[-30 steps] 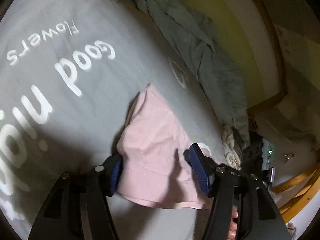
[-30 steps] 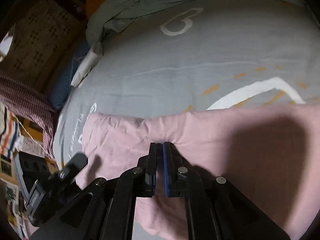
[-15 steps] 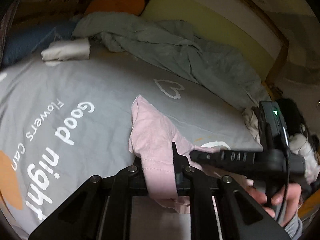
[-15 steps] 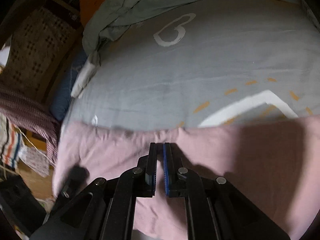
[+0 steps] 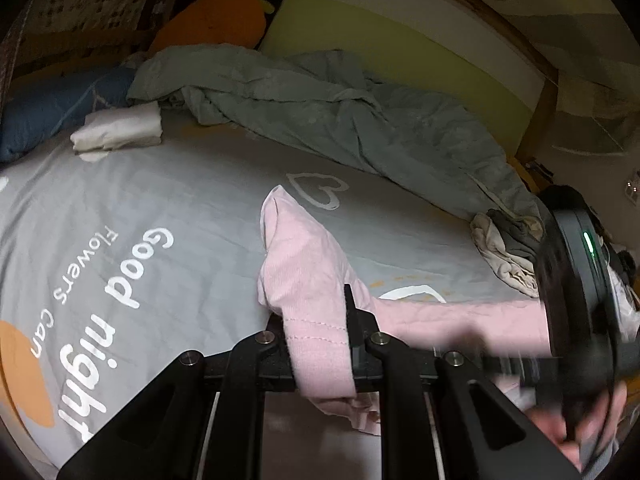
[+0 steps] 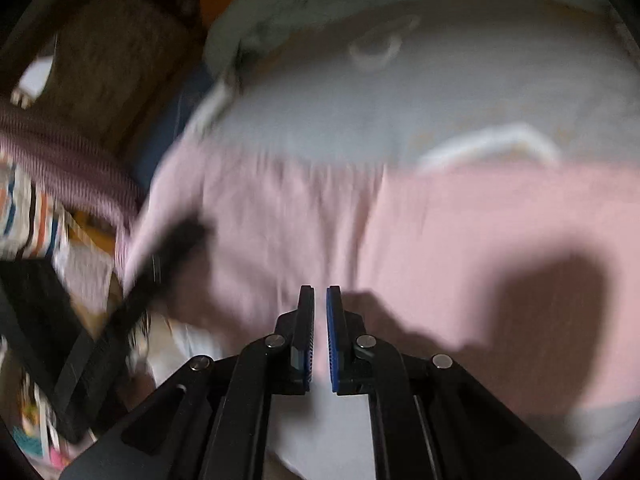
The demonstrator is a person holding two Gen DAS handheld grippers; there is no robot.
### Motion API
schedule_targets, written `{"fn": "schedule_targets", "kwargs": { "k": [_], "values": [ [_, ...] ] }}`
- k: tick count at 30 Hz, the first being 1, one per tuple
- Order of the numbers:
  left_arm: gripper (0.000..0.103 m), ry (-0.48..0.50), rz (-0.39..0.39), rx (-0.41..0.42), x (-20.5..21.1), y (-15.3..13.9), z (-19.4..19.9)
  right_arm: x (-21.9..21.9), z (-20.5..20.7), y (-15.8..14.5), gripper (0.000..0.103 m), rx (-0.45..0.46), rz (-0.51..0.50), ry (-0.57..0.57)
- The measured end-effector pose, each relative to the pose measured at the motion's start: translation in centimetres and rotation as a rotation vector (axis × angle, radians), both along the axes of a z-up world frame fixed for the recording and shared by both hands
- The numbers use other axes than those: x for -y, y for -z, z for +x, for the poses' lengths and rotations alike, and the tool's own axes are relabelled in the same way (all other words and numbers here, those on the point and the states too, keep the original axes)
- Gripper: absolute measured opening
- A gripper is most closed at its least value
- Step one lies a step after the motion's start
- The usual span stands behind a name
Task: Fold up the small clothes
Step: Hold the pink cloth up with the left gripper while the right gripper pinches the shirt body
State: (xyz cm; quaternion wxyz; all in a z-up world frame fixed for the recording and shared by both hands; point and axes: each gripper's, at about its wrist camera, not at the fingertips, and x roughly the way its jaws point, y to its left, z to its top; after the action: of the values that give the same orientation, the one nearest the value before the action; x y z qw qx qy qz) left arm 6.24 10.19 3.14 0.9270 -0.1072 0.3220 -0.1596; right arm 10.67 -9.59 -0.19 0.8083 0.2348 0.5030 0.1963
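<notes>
A small pink garment (image 5: 304,272) hangs over the grey "Good night" bed sheet (image 5: 160,184), stretched between both grippers. My left gripper (image 5: 320,340) is shut on its stitched hem, and a fold of it rises just beyond the jaws. From there a pink band runs right to the right gripper's blurred black housing (image 5: 576,300), with a hand (image 5: 560,444) below it. In the blurred right wrist view, my right gripper (image 6: 318,328) is shut on the near edge of the pink garment (image 6: 460,220), which spreads wide in front. The left gripper shows there as a dark smear (image 6: 168,264).
A crumpled grey-green duvet (image 5: 340,120) lies along the far side of the bed. A folded white cloth (image 5: 120,132), a blue pillow (image 5: 48,112) and an orange cushion (image 5: 216,20) sit at the far left. A small pile of clothes (image 5: 504,248) lies at the right edge.
My left gripper went from open around the pink garment to shut on its hem, then rose and rolled. The right gripper lifted its edge, so the cloth now hangs between the two.
</notes>
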Motion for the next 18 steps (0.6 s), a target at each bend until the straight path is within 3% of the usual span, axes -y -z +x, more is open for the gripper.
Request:
{"fn": "schedule_targets", "kwargs": {
  "k": [3, 7, 12, 18],
  "values": [
    [0.013, 0.01, 0.03, 0.014, 0.6, -0.4, -0.2, 0.8, 3.1, -0.2, 0.005, 0.003, 0.017, 0.092],
    [0.013, 0.021, 0.03, 0.007, 1.0, -0.3, 0.0, 0.7, 5.2, 1.5, 0.005, -0.06, 0.055, 0.112],
    [0.013, 0.047, 0.05, 0.016, 1.7, -0.1, 0.1, -0.5, 2.4, 3.2, 0.005, -0.104, 0.107, 0.008],
    [0.013, 0.102, 0.08, 0.042, 3.3, -0.4, -0.8, -1.6, -2.2, 3.9, 0.005, -0.111, 0.047, -0.044]
  ]
}}
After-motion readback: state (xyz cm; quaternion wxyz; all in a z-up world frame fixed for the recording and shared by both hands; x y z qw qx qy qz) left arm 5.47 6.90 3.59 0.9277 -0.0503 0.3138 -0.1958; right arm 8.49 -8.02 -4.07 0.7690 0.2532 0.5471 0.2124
